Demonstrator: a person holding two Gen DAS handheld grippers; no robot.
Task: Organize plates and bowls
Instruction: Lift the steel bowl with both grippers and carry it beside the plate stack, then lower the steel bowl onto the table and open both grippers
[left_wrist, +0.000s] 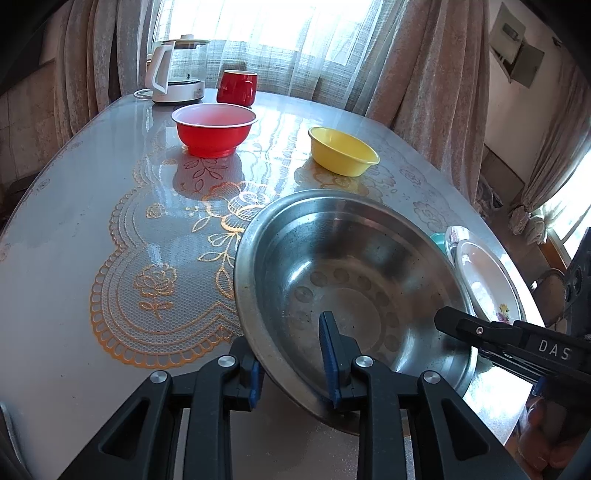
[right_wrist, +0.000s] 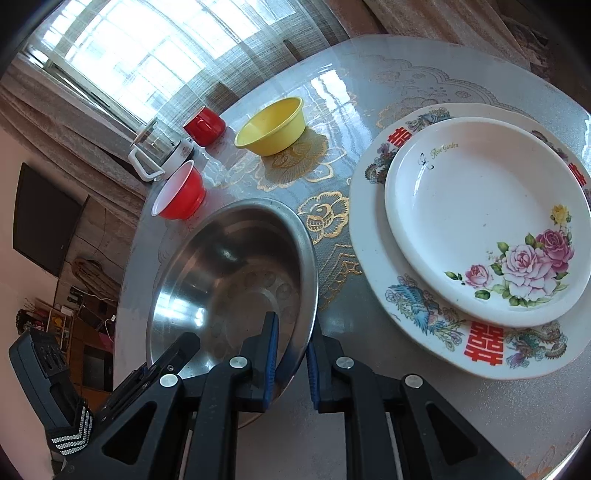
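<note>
A large steel basin (left_wrist: 351, 280) is held between both grippers, tilted above the table. My left gripper (left_wrist: 293, 365) is shut on the steel basin's near rim, one finger inside, one outside. My right gripper (right_wrist: 291, 363) is shut on the steel basin (right_wrist: 229, 280) at its other rim; it also shows at the right of the left wrist view. A red bowl (left_wrist: 216, 129) and a yellow bowl (left_wrist: 341, 151) stand farther back. A white rose plate (right_wrist: 487, 218) lies stacked on a larger patterned plate (right_wrist: 380, 266) to the right.
A red mug (left_wrist: 236, 86) and a glass kettle (left_wrist: 179, 70) stand at the table's far edge by the curtains. The round table (left_wrist: 74, 258) has a lace-pattern cover. A teal item (left_wrist: 437, 240) peeks from behind the basin.
</note>
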